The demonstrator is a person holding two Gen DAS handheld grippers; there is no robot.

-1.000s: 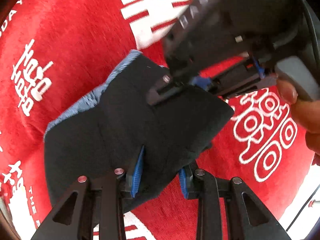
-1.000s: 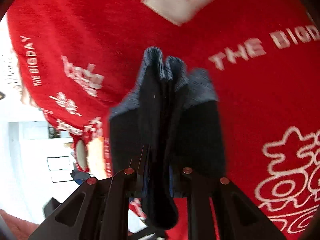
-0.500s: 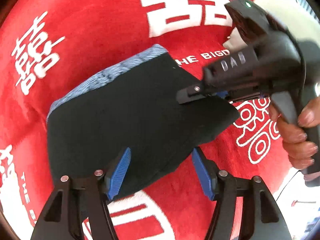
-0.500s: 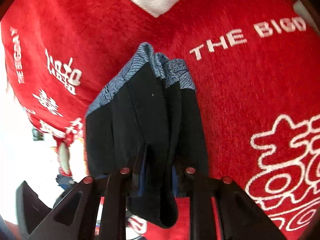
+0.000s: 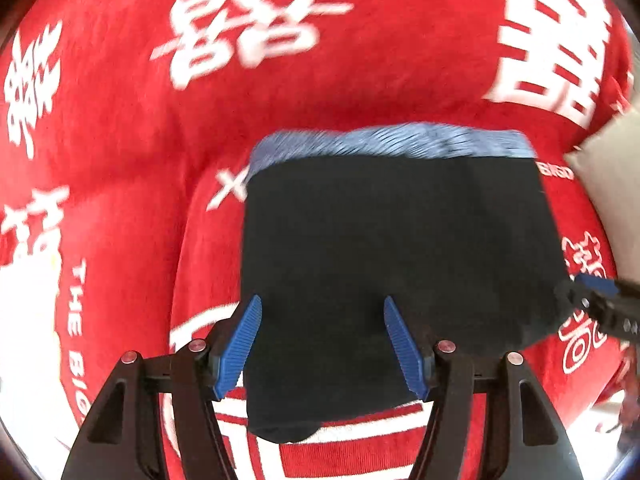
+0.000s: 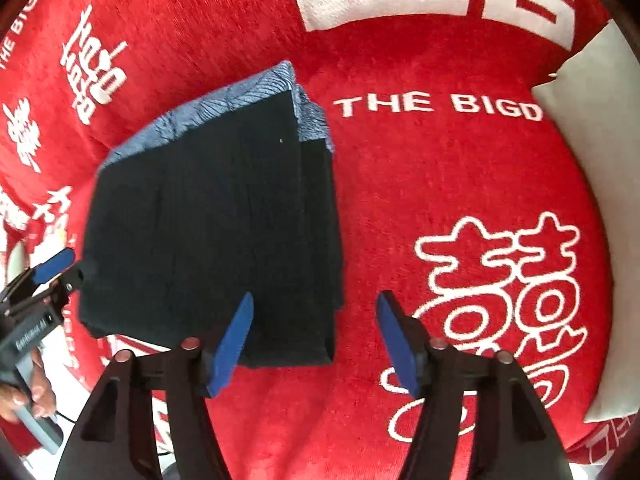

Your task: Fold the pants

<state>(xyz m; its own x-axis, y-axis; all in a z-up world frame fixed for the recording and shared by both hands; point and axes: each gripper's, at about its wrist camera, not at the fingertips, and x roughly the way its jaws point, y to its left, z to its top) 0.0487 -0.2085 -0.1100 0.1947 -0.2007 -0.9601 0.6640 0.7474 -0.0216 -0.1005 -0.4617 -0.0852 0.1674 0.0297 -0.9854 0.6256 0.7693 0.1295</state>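
Note:
The folded pants [image 5: 400, 264], dark with a blue patterned waistband [image 5: 392, 144] on the far side, lie flat on the red cloth [image 5: 120, 160]. My left gripper [image 5: 324, 344] hangs open over their near edge, its blue pads apart from the fabric. In the right wrist view the pants [image 6: 212, 220] lie left of centre. My right gripper [image 6: 314, 344] is opening its jaws above their near right corner, and its pads do not press on it. The left gripper [image 6: 60, 274] shows at the pants' left edge, and the right gripper [image 5: 592, 296] at their right edge.
The red cloth [image 6: 420, 184] with white characters and lettering covers the whole surface. A pale cushion [image 6: 592, 184] lies at the right edge, also seen as the pale cushion [image 5: 608, 184]. A hand [image 6: 24, 396] holds the left gripper's handle at lower left.
Both grippers have let go of the pants, which now lie flat and folded. The right jaws widened, and the left gripper opened earlier and swung round to the pants' near edge.

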